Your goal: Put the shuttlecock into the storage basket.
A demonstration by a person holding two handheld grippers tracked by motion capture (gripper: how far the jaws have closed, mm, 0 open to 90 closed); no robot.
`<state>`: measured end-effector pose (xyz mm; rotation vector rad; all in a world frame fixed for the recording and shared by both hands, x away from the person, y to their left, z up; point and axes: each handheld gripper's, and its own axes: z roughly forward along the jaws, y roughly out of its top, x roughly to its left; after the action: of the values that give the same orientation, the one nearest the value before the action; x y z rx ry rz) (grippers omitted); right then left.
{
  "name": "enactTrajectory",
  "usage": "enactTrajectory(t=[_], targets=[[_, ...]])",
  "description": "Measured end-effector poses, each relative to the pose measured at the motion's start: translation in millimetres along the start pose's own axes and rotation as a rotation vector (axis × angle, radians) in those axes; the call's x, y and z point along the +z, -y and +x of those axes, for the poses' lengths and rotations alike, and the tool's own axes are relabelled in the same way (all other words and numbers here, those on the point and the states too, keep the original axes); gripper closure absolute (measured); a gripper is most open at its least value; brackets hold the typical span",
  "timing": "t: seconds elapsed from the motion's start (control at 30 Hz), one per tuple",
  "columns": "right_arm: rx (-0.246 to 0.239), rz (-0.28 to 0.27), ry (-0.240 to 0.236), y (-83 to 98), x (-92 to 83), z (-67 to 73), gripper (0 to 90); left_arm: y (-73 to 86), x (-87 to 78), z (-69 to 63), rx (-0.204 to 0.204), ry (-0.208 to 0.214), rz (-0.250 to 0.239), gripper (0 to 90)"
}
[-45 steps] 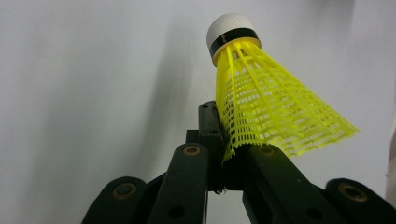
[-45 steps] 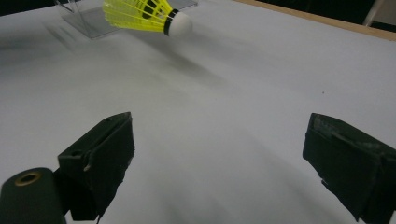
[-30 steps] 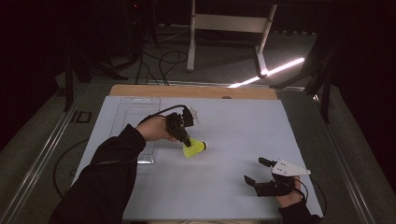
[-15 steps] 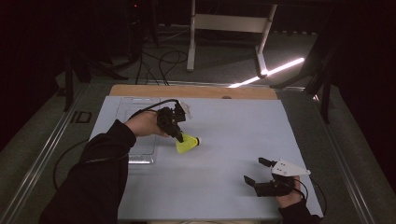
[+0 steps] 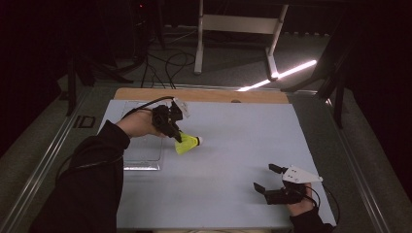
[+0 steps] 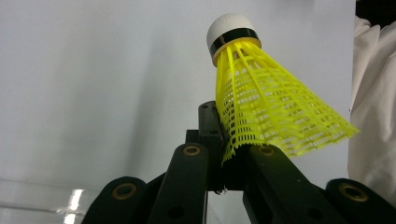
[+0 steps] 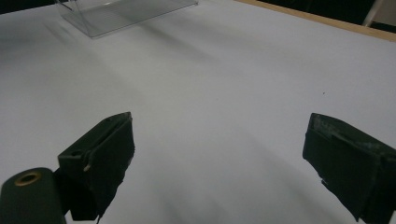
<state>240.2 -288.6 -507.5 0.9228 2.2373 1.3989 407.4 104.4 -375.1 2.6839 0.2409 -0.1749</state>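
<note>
high view, left to right: a clear tray (image 5: 142, 162) lies on the pale table (image 5: 233, 145) at about nine o'clock from the table's middle. just past its right edge, at about ten o'clock from the middle, the left gripper (image 5: 178, 138) hangs above the surface with its jaws clamped on the skirt of a yellow shuttlecock (image 5: 188, 144), white cork pointing right. compared with the frame one second earlier, this gripper and the shuttlecock have drifted up the picture toward twelve o'clock and now sit higher over the table; the sleeve has followed. at about five o'clock, near the front edge, the right gripper (image 5: 267, 178) rests with its jaws spread wide and nothing between them, unmoved since the earlier frames. left gripper view: the shuttlecock (image 6: 261, 102) is pinched by its mesh rim at the jaw tips, cork at twelve o'clock. right gripper view: bare table (image 7: 224, 93) between the parted jaws, tray (image 7: 121, 14) at eleven o'clock.
</note>
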Motion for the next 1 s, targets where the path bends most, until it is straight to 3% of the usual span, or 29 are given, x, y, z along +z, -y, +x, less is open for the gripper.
enactTrajectory(t=[0.3,1.0], targets=[[0.002,0.001,0.001,0.1,0.3,0.1,9.0,12.1,-13.0,3.5,-0.011,-0.005,-0.022,89.4],[0.004,0.006,-0.001,0.7,1.2,-0.5,9.0,45.4,-36.8,12.8,-0.042,-0.027,-0.005,89.3]])
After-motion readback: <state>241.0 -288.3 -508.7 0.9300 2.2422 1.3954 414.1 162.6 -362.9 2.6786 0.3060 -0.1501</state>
